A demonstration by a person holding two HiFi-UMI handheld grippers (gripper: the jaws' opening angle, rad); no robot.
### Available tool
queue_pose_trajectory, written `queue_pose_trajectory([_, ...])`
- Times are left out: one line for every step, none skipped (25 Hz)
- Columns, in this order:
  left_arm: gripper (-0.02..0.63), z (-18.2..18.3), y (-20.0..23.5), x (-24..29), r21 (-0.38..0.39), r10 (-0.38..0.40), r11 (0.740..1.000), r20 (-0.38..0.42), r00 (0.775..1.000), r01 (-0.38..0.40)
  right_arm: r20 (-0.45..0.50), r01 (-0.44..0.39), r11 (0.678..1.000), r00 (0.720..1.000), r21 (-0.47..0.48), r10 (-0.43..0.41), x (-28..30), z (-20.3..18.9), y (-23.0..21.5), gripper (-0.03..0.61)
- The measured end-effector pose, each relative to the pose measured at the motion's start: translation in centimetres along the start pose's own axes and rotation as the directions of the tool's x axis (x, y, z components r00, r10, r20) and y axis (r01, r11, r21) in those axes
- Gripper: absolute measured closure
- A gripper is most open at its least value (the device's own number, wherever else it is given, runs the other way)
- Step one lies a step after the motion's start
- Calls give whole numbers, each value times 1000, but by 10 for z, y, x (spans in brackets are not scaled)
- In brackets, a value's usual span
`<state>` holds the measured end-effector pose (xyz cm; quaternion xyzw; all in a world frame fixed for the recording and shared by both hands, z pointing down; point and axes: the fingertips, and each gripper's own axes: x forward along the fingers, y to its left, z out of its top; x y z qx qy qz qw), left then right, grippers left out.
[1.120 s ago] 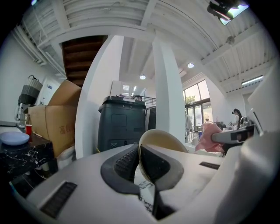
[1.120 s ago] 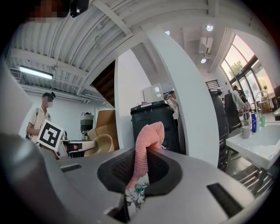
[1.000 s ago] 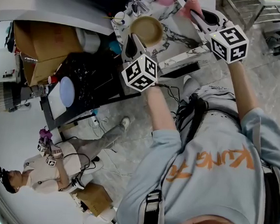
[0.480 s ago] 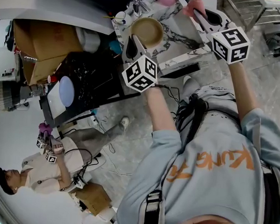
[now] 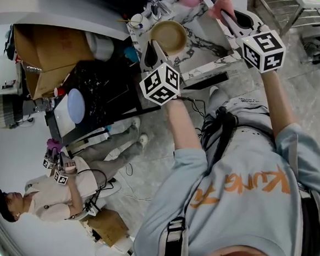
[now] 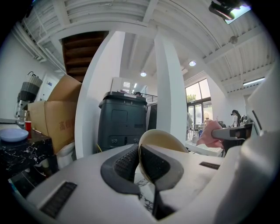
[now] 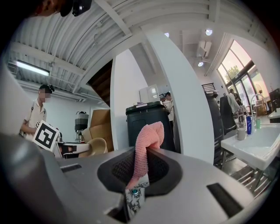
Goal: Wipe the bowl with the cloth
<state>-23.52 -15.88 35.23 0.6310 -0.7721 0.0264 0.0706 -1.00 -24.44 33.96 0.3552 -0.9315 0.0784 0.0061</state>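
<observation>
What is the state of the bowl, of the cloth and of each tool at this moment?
bowl: empty, gripped at its rim.
cloth: pinched, its free end standing above the jaws, apart from the bowl.
left tool: shut on the bowl's rim.
right tool: shut on the cloth.
cardboard box: flaps open.

Round tan bowl (image 5: 168,36): plain sandy beige, paler cream along the rim.
Pink knitted cloth (image 7: 148,135): salmon pink with a fine waffle weave.
Marble-topped desk (image 5: 205,41): white with dark grey veining.
Left gripper (image 6: 139,151) and right gripper (image 7: 142,164): pale grey shells, jaws lined with black dotted pads. Each has a white cube printed with black square markers.
Cardboard box (image 5: 48,47): brown.
Tall plastic bin (image 6: 122,124): charcoal.
Person's shirt (image 5: 239,175): pale blue-grey with orange lettering.
</observation>
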Motion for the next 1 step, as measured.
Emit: queue_pose_trajectory([580,-1,0,1,0,-1,1000,-1,1000,1,0,1,1000,1000,0,-1,0,-1,0,529])
